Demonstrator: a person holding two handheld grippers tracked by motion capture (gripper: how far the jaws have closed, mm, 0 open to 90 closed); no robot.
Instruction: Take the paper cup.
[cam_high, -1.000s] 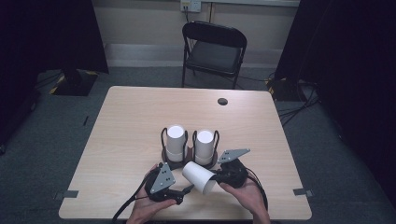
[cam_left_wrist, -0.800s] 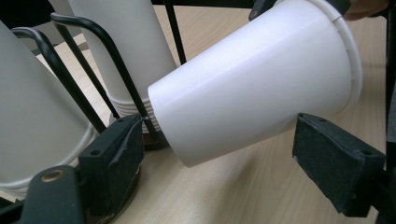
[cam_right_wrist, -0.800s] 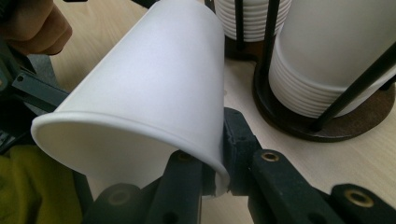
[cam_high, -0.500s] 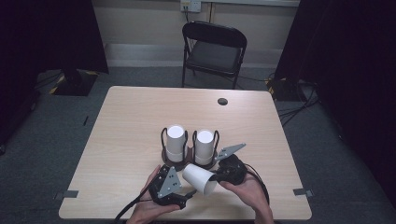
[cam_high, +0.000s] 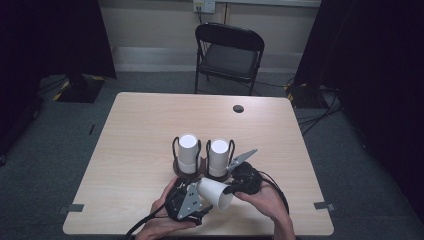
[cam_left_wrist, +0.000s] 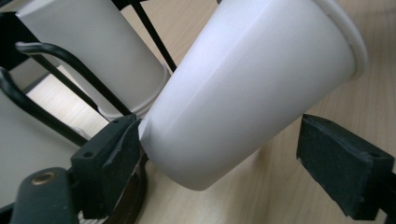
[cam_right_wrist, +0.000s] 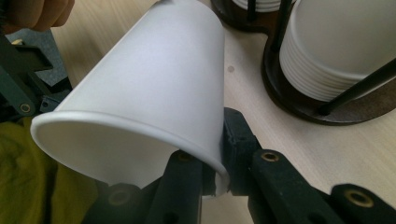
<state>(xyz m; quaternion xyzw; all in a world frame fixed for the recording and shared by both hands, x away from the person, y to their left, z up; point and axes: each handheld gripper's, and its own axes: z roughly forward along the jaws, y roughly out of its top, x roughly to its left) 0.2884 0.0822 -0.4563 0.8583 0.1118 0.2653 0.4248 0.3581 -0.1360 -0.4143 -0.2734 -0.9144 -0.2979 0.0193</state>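
Since the earlier frame the left gripper (cam_high: 201, 196) has let go: its jaws have just been opening and now stand wide on either side of the paper cup (cam_high: 216, 192), one pad (cam_left_wrist: 122, 144) touching or nearly touching the wall near the base, the other well clear; the cup itself has barely shifted above the near edge of the table (cam_high: 150, 130). Holding it now is the right gripper (cam_right_wrist: 212, 182), whose jaws are pinched nearly together on the cup's rim, one inside the mouth and one outside; this rim pinch looks meant to carry the cup alone once the other hand withdraws. Tilted on its side, the cup hangs between the two hands, base toward the left gripper, mouth toward the person, just in front of the cup holder (cam_high: 186, 170); that wire rack keeps two stacks of cups (cam_high: 219, 157) upside down and upright. Judging by this arrangement, a single cup has been separated from a stack and is being handed from one tool to the other.
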